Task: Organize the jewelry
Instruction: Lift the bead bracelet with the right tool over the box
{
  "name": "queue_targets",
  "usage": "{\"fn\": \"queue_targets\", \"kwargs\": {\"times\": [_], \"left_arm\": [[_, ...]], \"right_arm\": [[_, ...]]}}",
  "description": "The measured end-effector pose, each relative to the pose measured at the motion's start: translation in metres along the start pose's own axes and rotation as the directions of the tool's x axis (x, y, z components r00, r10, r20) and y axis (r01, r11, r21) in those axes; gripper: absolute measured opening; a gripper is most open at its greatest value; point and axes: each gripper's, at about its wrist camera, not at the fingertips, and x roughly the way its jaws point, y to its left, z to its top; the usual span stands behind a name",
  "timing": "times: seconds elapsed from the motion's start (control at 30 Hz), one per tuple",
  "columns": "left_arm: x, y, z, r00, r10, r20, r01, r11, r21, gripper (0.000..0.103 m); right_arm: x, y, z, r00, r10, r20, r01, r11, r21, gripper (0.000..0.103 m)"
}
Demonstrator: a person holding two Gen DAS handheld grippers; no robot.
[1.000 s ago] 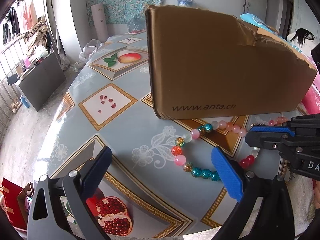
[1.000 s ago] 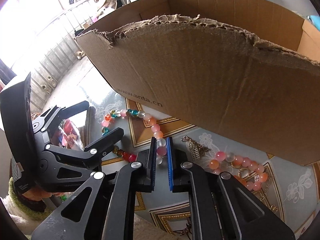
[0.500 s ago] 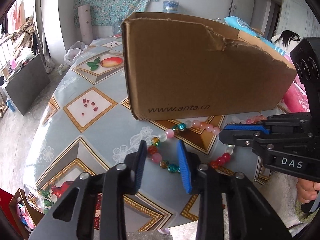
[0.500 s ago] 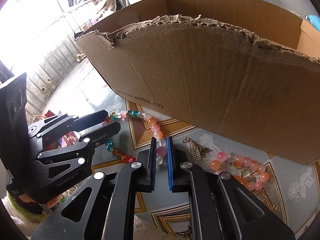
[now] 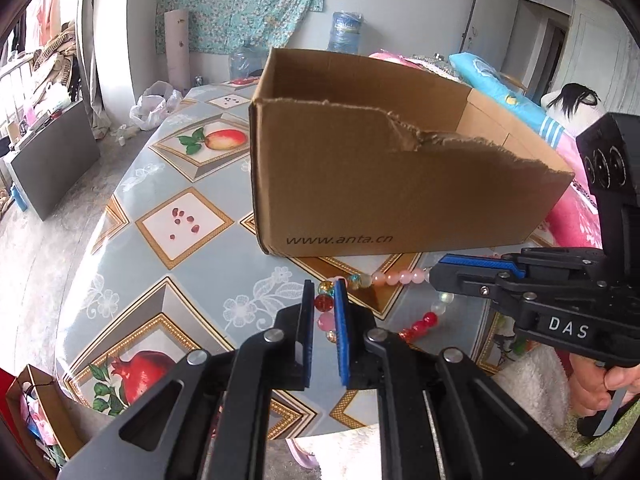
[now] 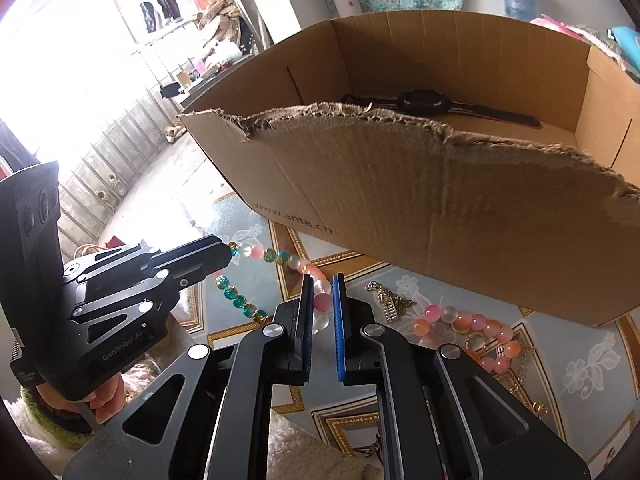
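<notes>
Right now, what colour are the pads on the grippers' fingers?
Blue pads, clearest in the left wrist view.

"www.anta.cn" on cardboard box (image 5: 360, 184); "DAS" on right hand-held gripper (image 5: 434, 276)

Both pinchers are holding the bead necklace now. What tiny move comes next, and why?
Probably lift both grippers together, up toward the torn front edge of the cardboard box. The left gripper and right gripper each pinch the bead necklace, which stretches between them, and the box stands open just behind, with a watch already inside.
</notes>
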Motion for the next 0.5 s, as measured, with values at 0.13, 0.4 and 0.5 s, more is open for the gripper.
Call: {"fn": "queue_targets", "kwargs": {"times": [0.13,0.4,0.5], "left_arm": [[-0.02,-0.005,0.005,1.0,-0.008,0.021,0.008,1.0,0.005,0.009],[-0.073,-0.027,0.026,0.992,-0.053,0.116,0.047,0.998,0.053,0.009],[-0.093,-0.034,0.052,0.982,-0.078,0.175,0.063,0.994,0.089,0.009]], "right_arm": [[-0.017,-0.004,-0.003,0.999,0.03,0.022,-0.031,0.999,0.009,0.007],[-0.065,0.003,0.003,0.991,0.078,0.107,-0.074,0.996,-0.045,0.007],[-0.091,0.011,0.021,0.982,0.097,0.165,-0.081,0.992,-0.1,0.007]]}}
